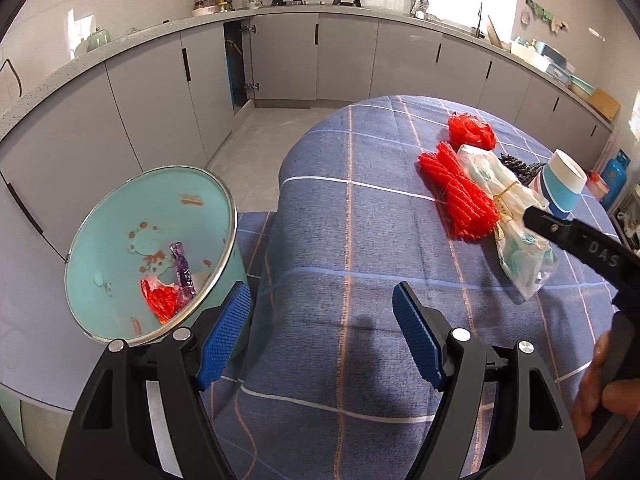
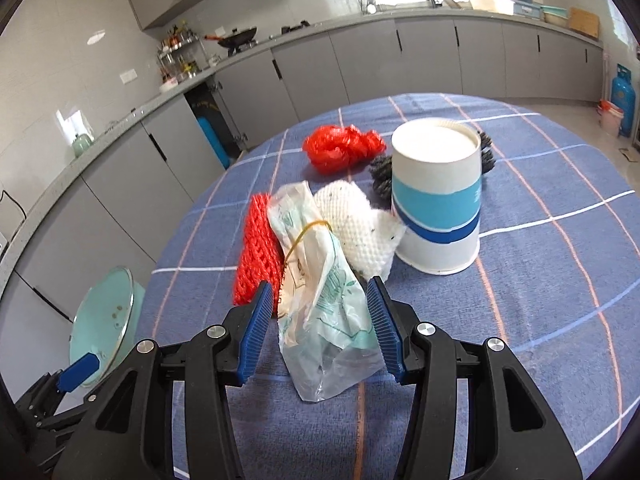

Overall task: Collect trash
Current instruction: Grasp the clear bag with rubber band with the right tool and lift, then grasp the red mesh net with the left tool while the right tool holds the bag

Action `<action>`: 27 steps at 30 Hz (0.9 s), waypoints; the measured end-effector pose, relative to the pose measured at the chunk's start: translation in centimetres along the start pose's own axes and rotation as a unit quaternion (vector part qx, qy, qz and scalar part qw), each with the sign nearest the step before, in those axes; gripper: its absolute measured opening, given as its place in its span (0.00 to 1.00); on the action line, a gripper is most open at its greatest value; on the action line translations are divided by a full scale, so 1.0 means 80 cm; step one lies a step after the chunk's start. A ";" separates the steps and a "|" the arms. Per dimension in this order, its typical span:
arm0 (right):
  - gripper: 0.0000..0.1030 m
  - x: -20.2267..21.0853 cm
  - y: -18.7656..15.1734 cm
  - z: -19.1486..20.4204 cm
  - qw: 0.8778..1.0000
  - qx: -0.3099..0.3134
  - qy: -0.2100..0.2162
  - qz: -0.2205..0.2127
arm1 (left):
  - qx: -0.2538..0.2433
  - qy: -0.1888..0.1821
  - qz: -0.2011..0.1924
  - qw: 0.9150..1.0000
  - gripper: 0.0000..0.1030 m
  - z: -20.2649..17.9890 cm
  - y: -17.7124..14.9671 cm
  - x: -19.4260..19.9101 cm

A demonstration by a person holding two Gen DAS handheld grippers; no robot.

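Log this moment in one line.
left gripper: open, empty | right gripper: open, fingers astride plastic bag | bin: holds trash

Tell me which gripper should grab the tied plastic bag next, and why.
Right. The right gripper already straddles the plastic bag, jaws open on either side. The left gripper is open over bare tablecloth beside the bin.

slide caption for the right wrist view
Right gripper straddling a clear plastic bag beside an upturned paper cup.
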State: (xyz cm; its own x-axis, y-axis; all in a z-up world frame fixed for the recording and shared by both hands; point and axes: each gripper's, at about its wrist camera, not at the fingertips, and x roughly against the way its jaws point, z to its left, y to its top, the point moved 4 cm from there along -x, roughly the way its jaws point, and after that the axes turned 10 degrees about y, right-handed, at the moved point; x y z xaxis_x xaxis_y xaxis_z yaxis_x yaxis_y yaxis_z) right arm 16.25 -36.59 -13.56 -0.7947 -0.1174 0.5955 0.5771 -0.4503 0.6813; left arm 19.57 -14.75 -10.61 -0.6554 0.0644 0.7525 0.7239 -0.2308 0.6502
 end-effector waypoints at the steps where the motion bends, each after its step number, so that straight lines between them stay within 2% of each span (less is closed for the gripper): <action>1: 0.48 -0.004 0.000 -0.001 1.000 0.002 -0.004 0.005 | -0.001 0.000 0.000 1.000 0.71 -0.002 0.001 0.000; 3: 0.47 -0.007 -0.001 -0.001 1.000 0.003 -0.005 0.011 | -0.002 0.001 -0.002 1.000 0.71 -0.004 0.003 0.000; 8: 0.37 -0.011 -0.006 0.003 1.000 0.016 -0.007 0.023 | -0.002 -0.001 -0.007 1.000 0.71 -0.009 0.009 0.002; 10: 0.28 -0.010 -0.007 0.002 1.000 0.016 -0.003 0.025 | -0.002 -0.003 -0.008 1.000 0.71 -0.013 0.012 0.003; 13: 0.21 -0.006 -0.008 0.000 1.000 0.015 0.003 0.026 | -0.005 -0.008 -0.014 1.000 0.71 -0.021 0.018 0.005; 22: 0.19 0.053 0.005 -0.008 0.999 -0.003 0.014 -0.035 | -0.012 -0.022 -0.030 0.999 0.71 -0.058 0.043 0.004; 27: 0.19 0.085 0.014 -0.018 0.998 -0.003 0.006 -0.067 | -0.012 -0.037 -0.033 0.999 0.70 -0.096 0.061 -0.005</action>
State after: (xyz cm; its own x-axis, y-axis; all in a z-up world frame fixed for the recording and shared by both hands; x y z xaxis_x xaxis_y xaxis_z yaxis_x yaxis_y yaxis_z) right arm 11.22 -39.13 -9.33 -0.8670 -0.0655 0.4939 0.4639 -0.4681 0.7521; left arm 21.71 -23.37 -8.52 -0.6836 0.1521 0.7138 0.6730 -0.2471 0.6972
